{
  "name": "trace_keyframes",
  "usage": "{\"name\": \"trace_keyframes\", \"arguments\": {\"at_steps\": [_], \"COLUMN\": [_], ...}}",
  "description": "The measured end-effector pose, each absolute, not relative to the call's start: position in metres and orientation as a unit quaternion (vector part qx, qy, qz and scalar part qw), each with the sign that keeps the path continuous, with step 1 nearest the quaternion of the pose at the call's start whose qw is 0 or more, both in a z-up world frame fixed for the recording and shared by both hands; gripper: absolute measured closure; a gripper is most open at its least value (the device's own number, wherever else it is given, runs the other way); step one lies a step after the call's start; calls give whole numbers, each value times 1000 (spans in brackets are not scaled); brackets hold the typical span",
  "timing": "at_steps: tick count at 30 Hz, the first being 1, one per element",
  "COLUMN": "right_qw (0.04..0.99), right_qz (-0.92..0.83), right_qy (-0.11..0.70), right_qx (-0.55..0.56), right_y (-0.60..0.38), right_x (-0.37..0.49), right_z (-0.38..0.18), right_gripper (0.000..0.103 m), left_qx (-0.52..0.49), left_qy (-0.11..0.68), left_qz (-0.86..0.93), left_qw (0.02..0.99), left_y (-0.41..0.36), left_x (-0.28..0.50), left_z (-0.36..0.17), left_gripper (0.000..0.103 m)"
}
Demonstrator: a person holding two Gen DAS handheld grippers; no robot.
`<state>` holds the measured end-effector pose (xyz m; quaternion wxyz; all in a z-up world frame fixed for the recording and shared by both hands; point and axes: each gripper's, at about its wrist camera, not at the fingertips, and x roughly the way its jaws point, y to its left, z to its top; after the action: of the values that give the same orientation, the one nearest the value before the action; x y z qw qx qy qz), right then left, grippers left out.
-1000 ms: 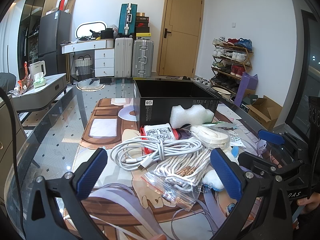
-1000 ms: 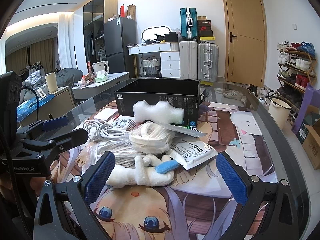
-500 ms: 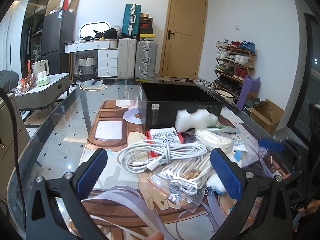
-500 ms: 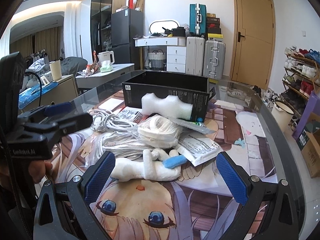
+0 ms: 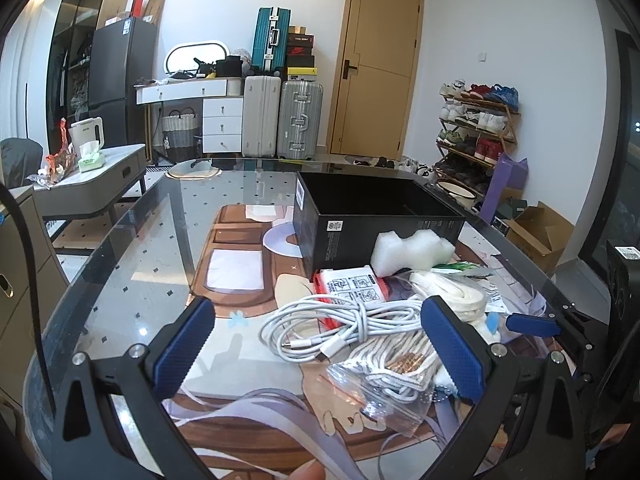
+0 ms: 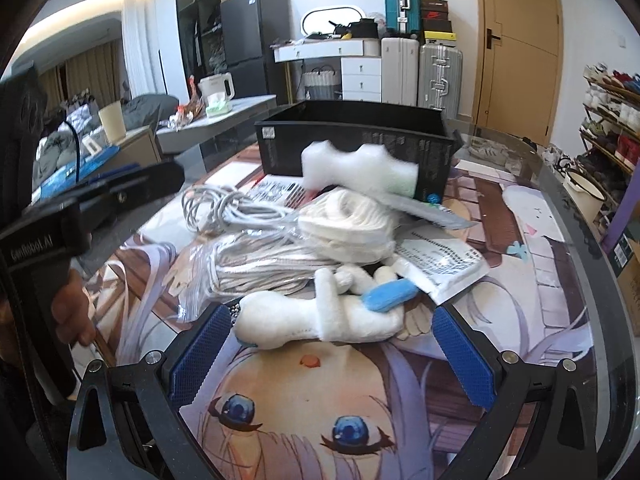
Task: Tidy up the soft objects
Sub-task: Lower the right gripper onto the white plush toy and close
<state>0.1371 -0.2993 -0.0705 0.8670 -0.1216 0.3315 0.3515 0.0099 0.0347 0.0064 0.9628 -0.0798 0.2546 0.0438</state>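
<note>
Now, with your right gripper spread wide and empty, the white plush toy lies just ahead between its fingers; close on its thick middle, clear of the bagged cords. Your left gripper, also open, waits before the cable coil; the black box stands beyond.

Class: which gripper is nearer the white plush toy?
Right. The right gripper frames the white plush toy with open fingers; the left gripper sits beside it over the cable pile, also open.
</note>
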Motion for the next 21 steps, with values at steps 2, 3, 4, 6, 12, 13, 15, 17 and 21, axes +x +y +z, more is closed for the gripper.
{"name": "trace_keyframes", "arguments": {"at_steps": [2,3,4,6,12,13,15,17,21], "right_qw": [864,863,862,857,852,852,851,850,850], "right_qz": [353,350,349,355,344,343,344,353,357], "right_qy": [335,338,341,347,359,361,360,355,351], "right_qx": [-129,-135,-140,-139,-161,-164,-167,-166,-166], "right_y": [-295,-292,-291,-288,-275,-275,-273,-274,-277], "right_x": [138,139,139,141,148,149,149,147,141], "right_z": [-72,-73,-74,-76,-77,-77,-77,-77,-78], "right_gripper": [0,0,0,0,0,0,1,9,9], "left_qx": [-78,-77,-76,-77,-81,-81,-82,-81,-77], "left_qy": [257,258,258,263,270,270,270,271,276], "left_qz": [42,41,41,39,38,38,39,39,40], "left_qw": [962,962,962,961,959,959,959,958,957], "left_y": [35,35,35,35,37,37,38,38,36], "left_x": [11,11,11,12,15,14,15,15,16], "left_z": [6,6,6,5,2,2,2,2,2], "left_gripper": [0,0,0,0,0,0,0,0,0]}}
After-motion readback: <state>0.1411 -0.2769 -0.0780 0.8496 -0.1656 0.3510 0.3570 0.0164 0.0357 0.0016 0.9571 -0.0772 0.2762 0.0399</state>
